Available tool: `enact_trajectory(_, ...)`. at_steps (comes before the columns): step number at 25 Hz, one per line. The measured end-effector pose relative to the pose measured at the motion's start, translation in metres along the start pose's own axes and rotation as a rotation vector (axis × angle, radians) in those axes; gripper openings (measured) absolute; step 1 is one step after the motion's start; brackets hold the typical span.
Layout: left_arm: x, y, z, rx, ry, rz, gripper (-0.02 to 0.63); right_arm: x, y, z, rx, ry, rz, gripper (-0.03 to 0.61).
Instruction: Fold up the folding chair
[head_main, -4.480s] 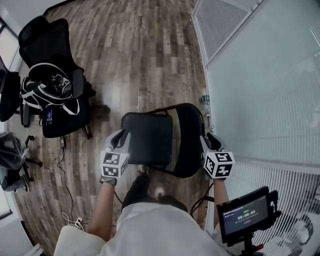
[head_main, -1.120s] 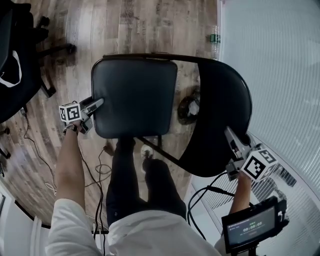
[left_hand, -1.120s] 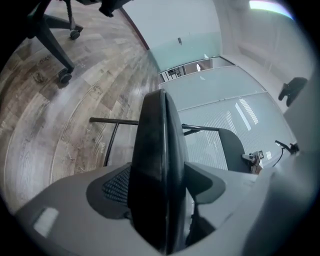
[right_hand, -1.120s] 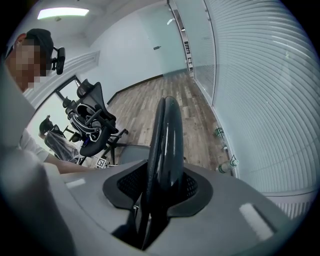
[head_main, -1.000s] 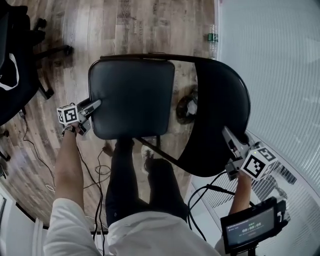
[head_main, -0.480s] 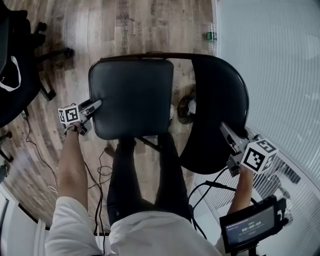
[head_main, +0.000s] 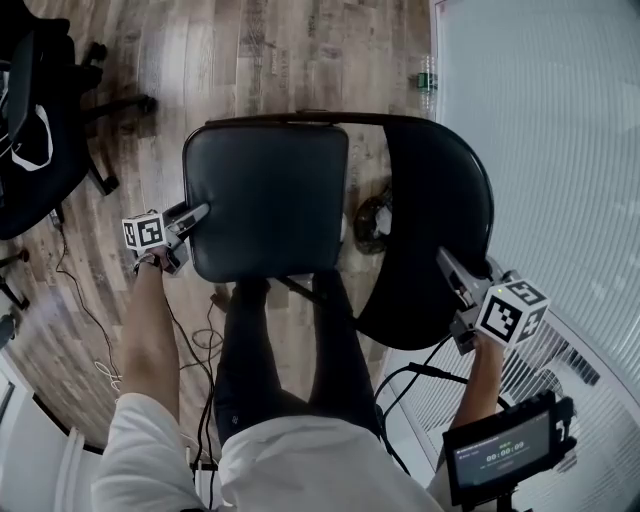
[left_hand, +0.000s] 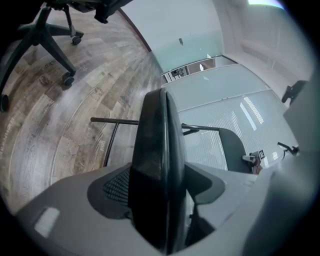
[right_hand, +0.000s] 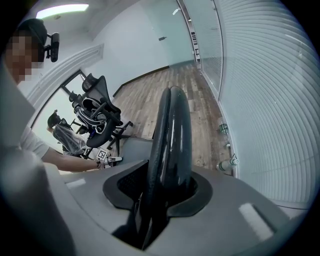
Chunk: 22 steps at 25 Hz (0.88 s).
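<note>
The folding chair has a black padded seat (head_main: 265, 205) and a curved black backrest (head_main: 435, 225) on a thin dark frame (head_main: 300, 117). It stands open on the wood floor. My left gripper (head_main: 197, 214) is shut on the seat's left edge; in the left gripper view that edge (left_hand: 157, 145) fills the gap between the jaws. My right gripper (head_main: 452, 275) holds the backrest's near rim. In the right gripper view the rim (right_hand: 172, 135) runs up between the jaws. Those jaws have just been opening slightly, with the rim still pressed between them.
A black office chair (head_main: 40, 120) stands at the upper left. A bottle (head_main: 427, 75) sits by the glass wall with blinds (head_main: 560, 150) on the right. Cables (head_main: 75, 300) trail on the floor. A small screen on a stand (head_main: 500, 455) is at the lower right. The person's legs (head_main: 285, 350) are under the seat.
The person's leg has stepped forward under the seat. The right gripper has shifted a little up and left along the backrest rim. Both grips on the chair persist.
</note>
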<state>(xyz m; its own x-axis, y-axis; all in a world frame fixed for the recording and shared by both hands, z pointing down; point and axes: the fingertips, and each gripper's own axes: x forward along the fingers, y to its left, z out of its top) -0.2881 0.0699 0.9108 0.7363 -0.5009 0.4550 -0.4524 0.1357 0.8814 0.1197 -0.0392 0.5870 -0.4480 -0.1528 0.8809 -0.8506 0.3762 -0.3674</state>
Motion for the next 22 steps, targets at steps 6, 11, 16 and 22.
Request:
enact_trajectory(6,0.005,-0.012,-0.004,0.011,0.005,0.031,0.308,-0.003,-0.009,-0.003,-0.005,0.012,-0.003,0.118)
enact_trajectory(11,0.007,-0.028,-0.005,0.012,0.006,0.046,0.305,-0.005,-0.01,-0.005,-0.02,0.048,-0.008,0.118)
enact_trajectory(16,0.007,-0.046,-0.005,0.008,-0.006,0.028,0.299,-0.011,-0.007,-0.003,-0.024,0.063,-0.016,0.112)
enact_trajectory(22,0.013,-0.075,-0.006,0.006,-0.009,0.025,0.284,-0.022,-0.009,-0.001,-0.026,0.08,-0.026,0.107)
